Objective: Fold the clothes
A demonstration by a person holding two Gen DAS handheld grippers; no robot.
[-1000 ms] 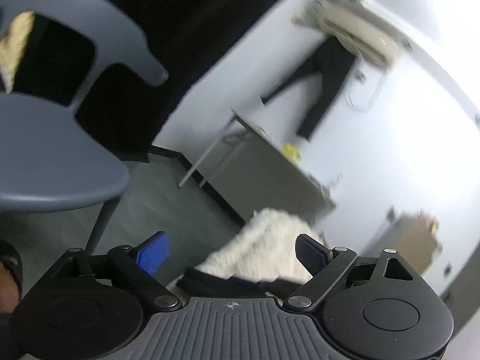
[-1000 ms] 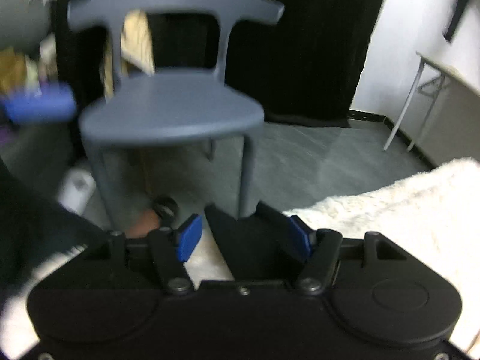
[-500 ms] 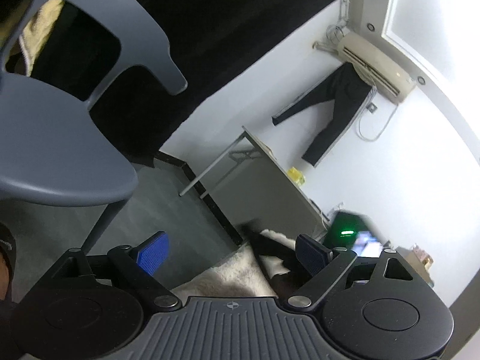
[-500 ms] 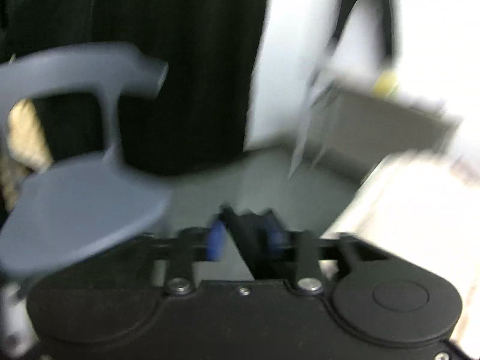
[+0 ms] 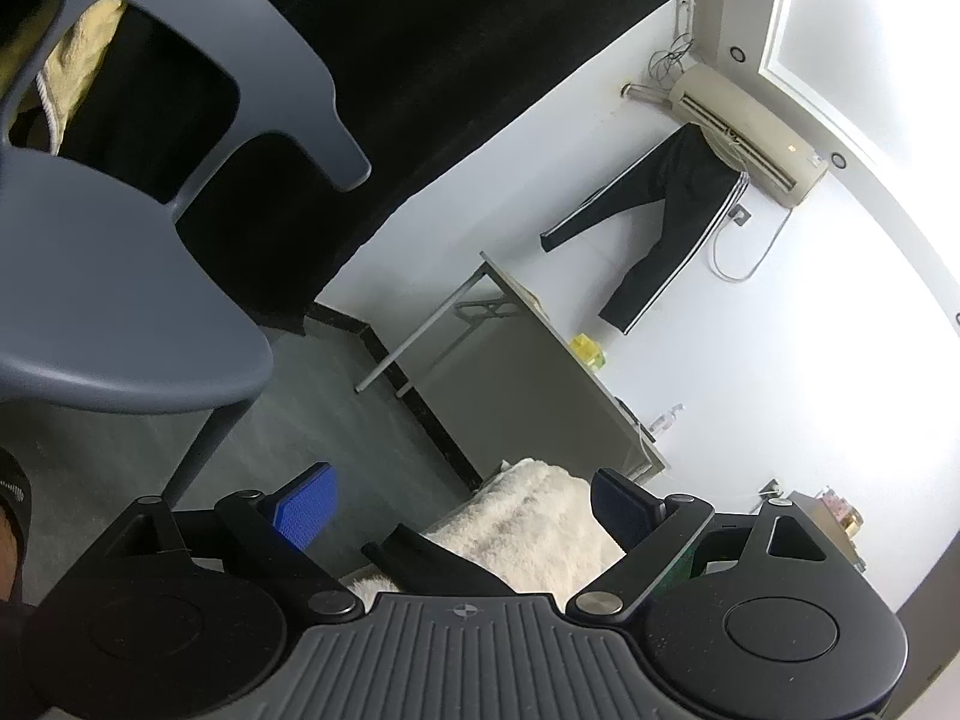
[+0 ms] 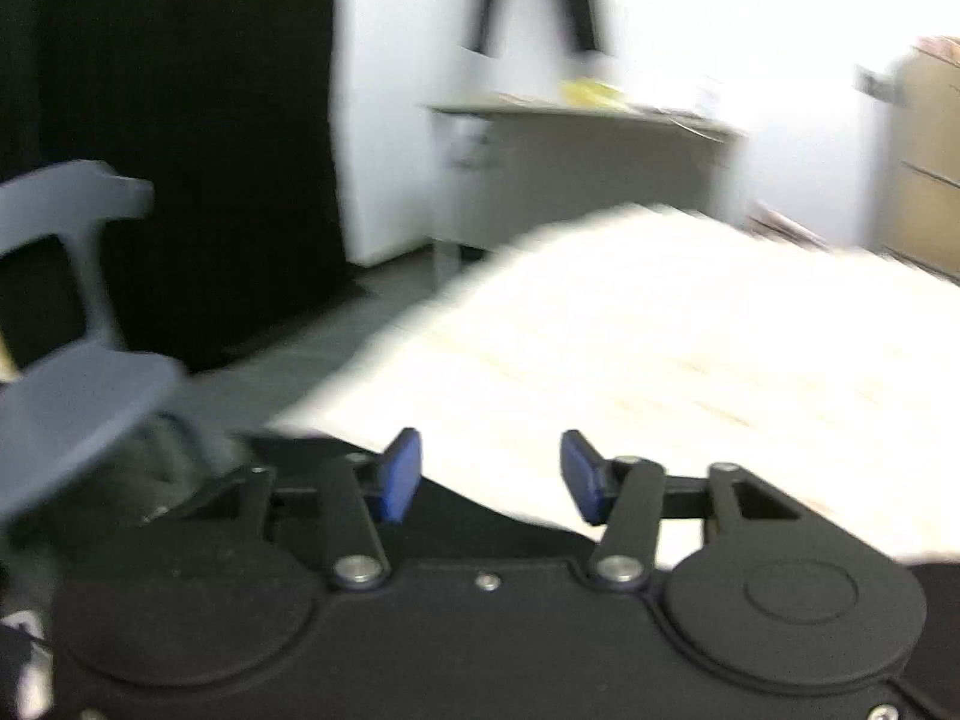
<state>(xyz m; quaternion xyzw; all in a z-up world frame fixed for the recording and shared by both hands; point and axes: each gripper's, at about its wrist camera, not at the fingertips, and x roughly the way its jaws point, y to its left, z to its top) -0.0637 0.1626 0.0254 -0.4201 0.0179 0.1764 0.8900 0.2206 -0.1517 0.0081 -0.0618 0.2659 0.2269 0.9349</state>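
A black garment (image 5: 432, 561) lies on a fluffy cream cover (image 5: 534, 531), partly hidden under my left gripper's body. My left gripper (image 5: 462, 507) is open and empty, tilted and raised above them. In the blurred right wrist view my right gripper (image 6: 489, 477) is open and empty over the cream cover (image 6: 660, 336), with the black garment's edge (image 6: 474, 519) just beneath its fingers.
A grey plastic chair (image 5: 120, 276) stands close on the left, also in the right wrist view (image 6: 72, 372). A grey folding table (image 5: 540, 372) stands against the white wall. Black track pants (image 5: 660, 216) hang under an air conditioner (image 5: 744, 132). A black curtain (image 5: 420, 60) hangs behind.
My right gripper let go of the black garment, opened, and swung right from the chair toward the cream cover. My left gripper tilted and stayed open.
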